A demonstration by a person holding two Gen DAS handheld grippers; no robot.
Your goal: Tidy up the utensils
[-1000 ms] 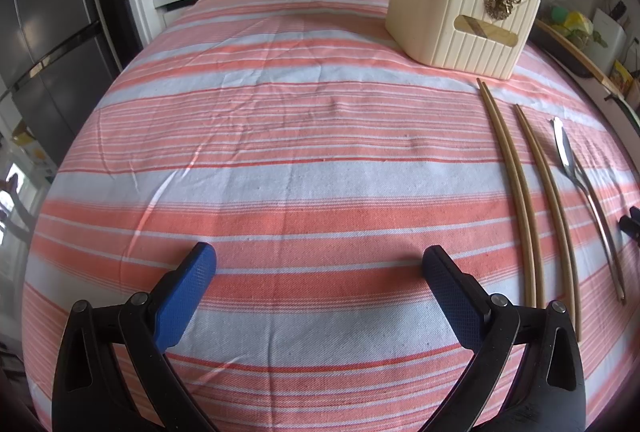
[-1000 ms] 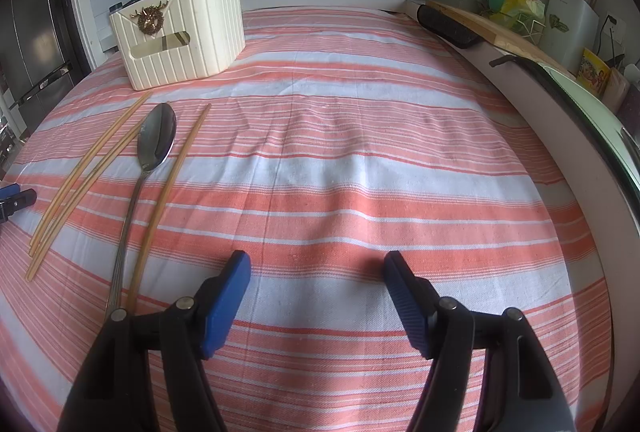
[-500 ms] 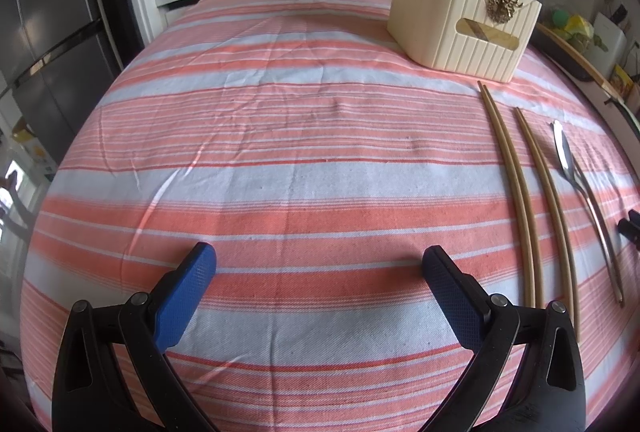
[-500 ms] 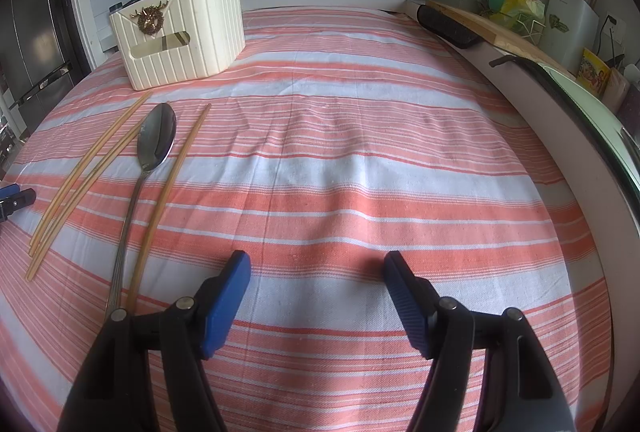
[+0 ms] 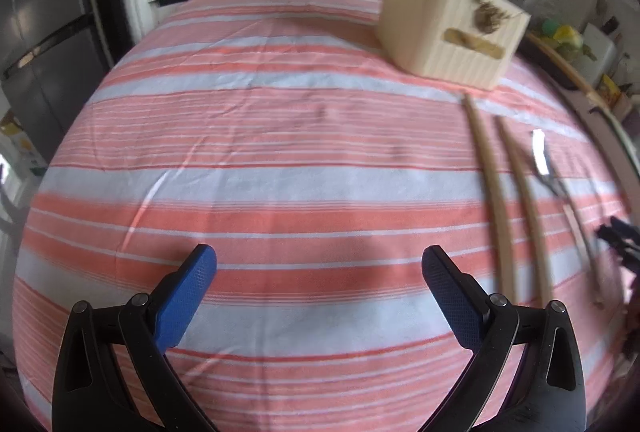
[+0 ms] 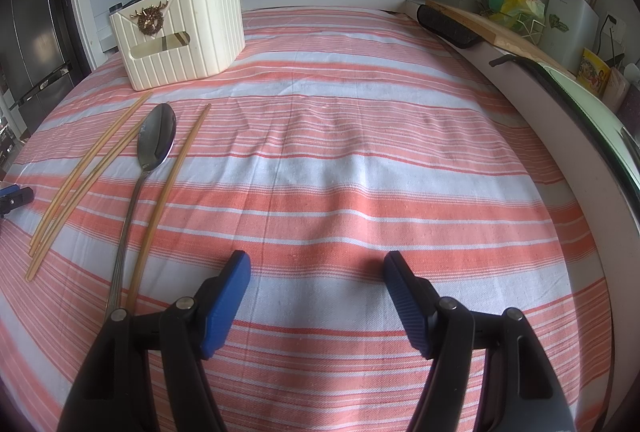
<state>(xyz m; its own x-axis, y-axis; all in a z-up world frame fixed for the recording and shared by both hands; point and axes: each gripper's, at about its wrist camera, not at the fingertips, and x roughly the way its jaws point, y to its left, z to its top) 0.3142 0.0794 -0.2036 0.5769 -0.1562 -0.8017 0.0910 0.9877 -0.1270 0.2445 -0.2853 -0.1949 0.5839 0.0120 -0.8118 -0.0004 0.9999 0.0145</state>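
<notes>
Utensils are shown unsorted beside a cream ribbed plastic holder box (image 6: 188,32) bearing a gold wreath ornament, which stands on the pink-and-white striped tablecloth (image 6: 360,160). Just in front of that box, a long-handled steel spoon (image 6: 154,140) is laid between slender bamboo chopsticks (image 6: 86,168): two lie close together on the side away from the right gripper, and a single bamboo chopstick (image 6: 172,192) lies on the near side. Through the box's handle slot and above its rim, a few sticks already stowed can be made out, so the task is judged begun but largely unfinished; spoon and three chopsticks remain to be collected. The right gripper (image 6: 316,268) is held spread and empty over bare cloth, with the single chopstick's lower end just beside its left finger. The left gripper (image 5: 320,264) is likewise spread, nothing between its blue pads; in its blurred view the chopsticks lie to the right, the box beyond them.
</notes>
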